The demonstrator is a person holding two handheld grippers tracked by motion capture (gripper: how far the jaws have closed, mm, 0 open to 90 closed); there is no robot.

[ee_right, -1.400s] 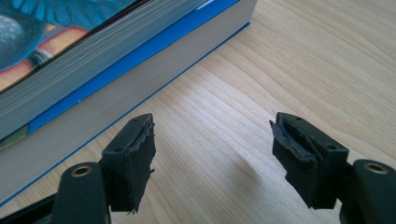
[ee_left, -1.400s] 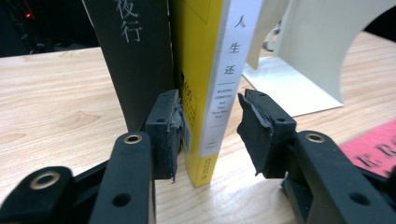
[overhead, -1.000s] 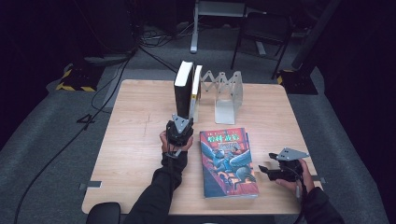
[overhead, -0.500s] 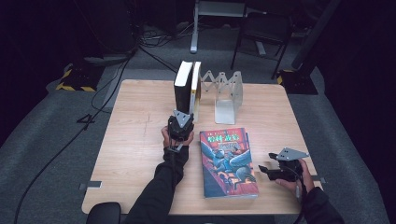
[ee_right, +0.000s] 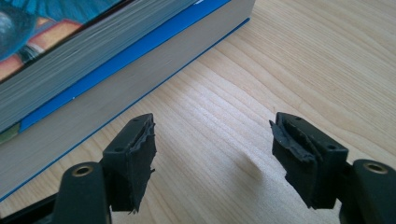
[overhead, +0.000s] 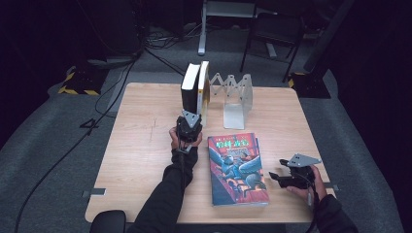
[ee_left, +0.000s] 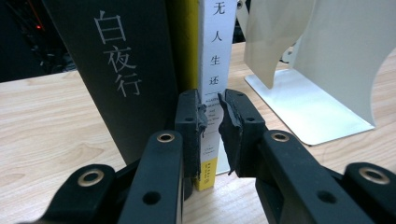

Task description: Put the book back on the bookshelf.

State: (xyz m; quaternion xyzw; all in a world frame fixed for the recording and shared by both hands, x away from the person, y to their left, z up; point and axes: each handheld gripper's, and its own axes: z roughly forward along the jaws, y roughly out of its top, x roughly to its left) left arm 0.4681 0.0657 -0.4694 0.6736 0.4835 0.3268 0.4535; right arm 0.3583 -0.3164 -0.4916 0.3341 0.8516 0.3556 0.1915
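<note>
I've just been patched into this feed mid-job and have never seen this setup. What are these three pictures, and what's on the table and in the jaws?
No robot here: a person holds a two-jaw tool in each hand. The high view looks down on the wooden table from above the person's side. The other two pictures come from cameras riding on each tool, looking along its black jaws.

On the table, a black book and a white book stand upright beside a white bookend rack. A colourful paperback lies flat.

The left gripper is closed on the lower spine of the white book. The right gripper rests open just beside the paperback, with bare table between its jaws.
</note>
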